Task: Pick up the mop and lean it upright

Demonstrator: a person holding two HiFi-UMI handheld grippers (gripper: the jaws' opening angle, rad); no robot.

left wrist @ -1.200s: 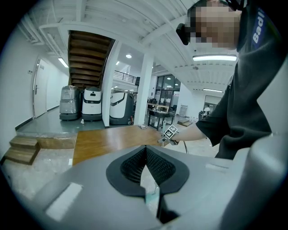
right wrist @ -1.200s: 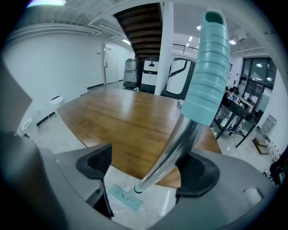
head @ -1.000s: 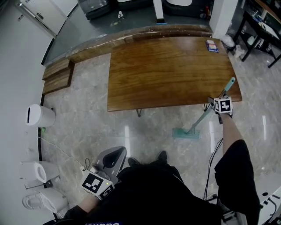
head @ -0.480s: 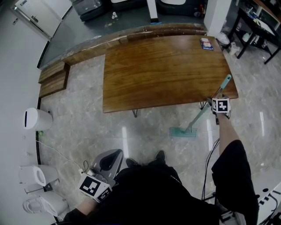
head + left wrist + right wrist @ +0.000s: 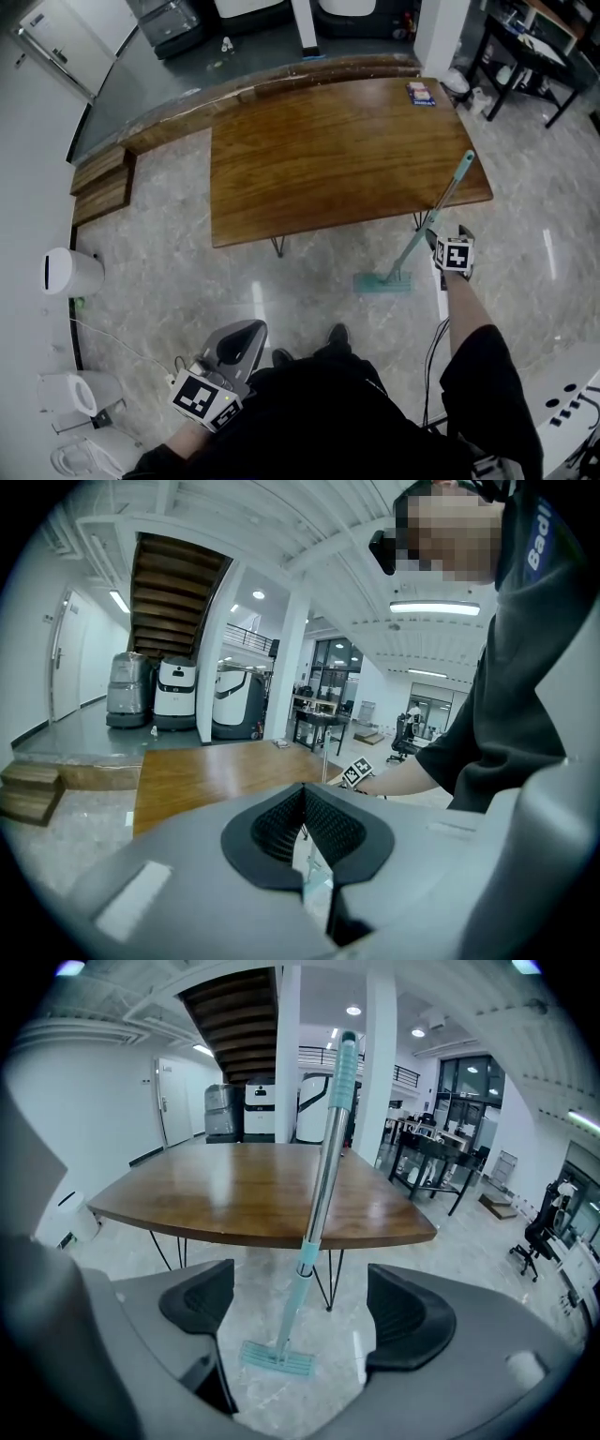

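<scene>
One mop (image 5: pixel 429 220) stands head down on the floor (image 5: pixel 309 281), long axis steep, handle tip uppermost, apparently leaning on the table's (image 5: pixel 328 150) near edge by its right corner. Your right gripper (image 5: pixel 302 1307) is spread, the shaft ahead and ungripped; your left gripper (image 5: pixel 305 827) is closed on nothing. Leaning looks done; your next move is to draw clear without nudging the shaft.
</scene>
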